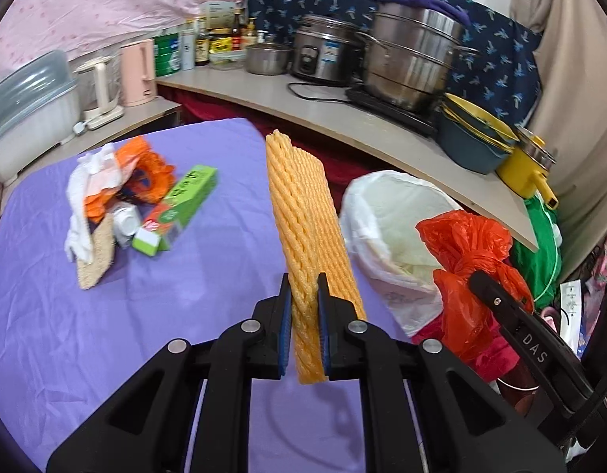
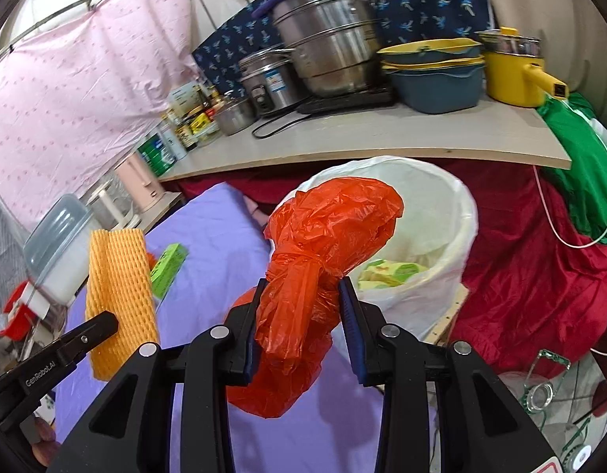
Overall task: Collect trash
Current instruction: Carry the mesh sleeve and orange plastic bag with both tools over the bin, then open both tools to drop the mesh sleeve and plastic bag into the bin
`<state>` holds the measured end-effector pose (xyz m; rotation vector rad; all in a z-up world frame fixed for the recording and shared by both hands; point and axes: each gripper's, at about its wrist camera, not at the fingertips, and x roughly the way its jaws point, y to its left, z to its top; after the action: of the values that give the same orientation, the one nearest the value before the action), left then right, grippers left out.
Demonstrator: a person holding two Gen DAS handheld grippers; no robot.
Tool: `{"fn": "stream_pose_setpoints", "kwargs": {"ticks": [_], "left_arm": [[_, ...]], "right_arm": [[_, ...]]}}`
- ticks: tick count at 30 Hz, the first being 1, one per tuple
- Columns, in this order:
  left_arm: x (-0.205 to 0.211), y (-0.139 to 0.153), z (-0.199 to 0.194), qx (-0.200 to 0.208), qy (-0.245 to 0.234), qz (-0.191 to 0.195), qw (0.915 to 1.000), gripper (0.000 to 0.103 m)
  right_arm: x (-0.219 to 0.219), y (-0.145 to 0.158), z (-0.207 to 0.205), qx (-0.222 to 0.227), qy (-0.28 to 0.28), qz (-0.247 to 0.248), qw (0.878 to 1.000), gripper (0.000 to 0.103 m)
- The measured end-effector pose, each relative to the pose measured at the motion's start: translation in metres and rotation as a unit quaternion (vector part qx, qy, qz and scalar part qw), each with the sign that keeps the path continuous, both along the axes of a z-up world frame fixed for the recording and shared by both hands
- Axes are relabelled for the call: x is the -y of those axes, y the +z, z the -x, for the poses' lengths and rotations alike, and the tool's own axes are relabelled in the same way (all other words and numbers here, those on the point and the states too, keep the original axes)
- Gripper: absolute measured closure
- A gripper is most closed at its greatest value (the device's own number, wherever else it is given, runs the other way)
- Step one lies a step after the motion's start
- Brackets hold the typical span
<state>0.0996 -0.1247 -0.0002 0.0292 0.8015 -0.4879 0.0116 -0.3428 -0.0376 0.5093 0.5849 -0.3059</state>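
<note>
Far left of the left gripper (image 1: pixel 304 307), on the purple cloth (image 1: pixel 59 315): a heap of trash (image 1: pixel 122 205) — white tissue, orange netting, a small white cup, a green carton (image 1: pixel 185 201) leaning over the lot. Between the left gripper's blue pads, pinched narrow: a yellow-orange foam fruit net (image 1: pixel 303 232), upright, rising well above the fingertips. Just right of it and beyond the cloth's edge: a bin lined with a white bag (image 1: pixel 378 228), mouth open. Further right, near the bin: the right gripper (image 2: pixel 303 307), clamped partway on the knotted neck of an orange plastic bag (image 2: pixel 323 236), bulk of the bag bulging above and below the pads. Directly past that bag in the right wrist view: the white-lined bin, yellow-green wrappers (image 2: pixel 386 272) lying inside. Behind everything: a pale counter (image 1: pixel 343 114) with steel steamer pots (image 1: pixel 414 55), a rice cooker (image 1: pixel 323 51), stacked blue-and-yellow basins (image 1: pixel 473 138) and a yellow pot (image 1: pixel 528 169).
</note>
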Motion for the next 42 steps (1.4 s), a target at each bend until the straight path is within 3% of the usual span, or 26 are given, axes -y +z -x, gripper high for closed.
{"fn": "stream_pose_setpoints", "kwargs": {"ticks": [16, 39, 41, 42], "left_arm": [[0.101, 0.006, 0.004, 0.003, -0.07, -0.015, 0.9974, 0.092], [0.183, -0.029, -0.055, -0.028, -0.106, -0.039, 0.9932, 0.089], [0.185, -0.032, -0.06, -0.034, -0.104, -0.039, 0.9933, 0.085], [0.184, -0.033, -0.063, -0.037, -0.1, -0.037, 0.9936, 0.077]], "right_arm": [[0.073, -0.003, 0.022, 0.007, -0.052, -0.009, 0.999, 0.069], [0.123, -0.022, -0.038, -0.014, -0.056, -0.004, 0.998, 0.069], [0.124, -0.025, -0.045, -0.017, -0.054, -0.005, 0.998, 0.069], [0.124, -0.026, -0.047, -0.018, -0.053, -0.005, 0.998, 0.069]]}}
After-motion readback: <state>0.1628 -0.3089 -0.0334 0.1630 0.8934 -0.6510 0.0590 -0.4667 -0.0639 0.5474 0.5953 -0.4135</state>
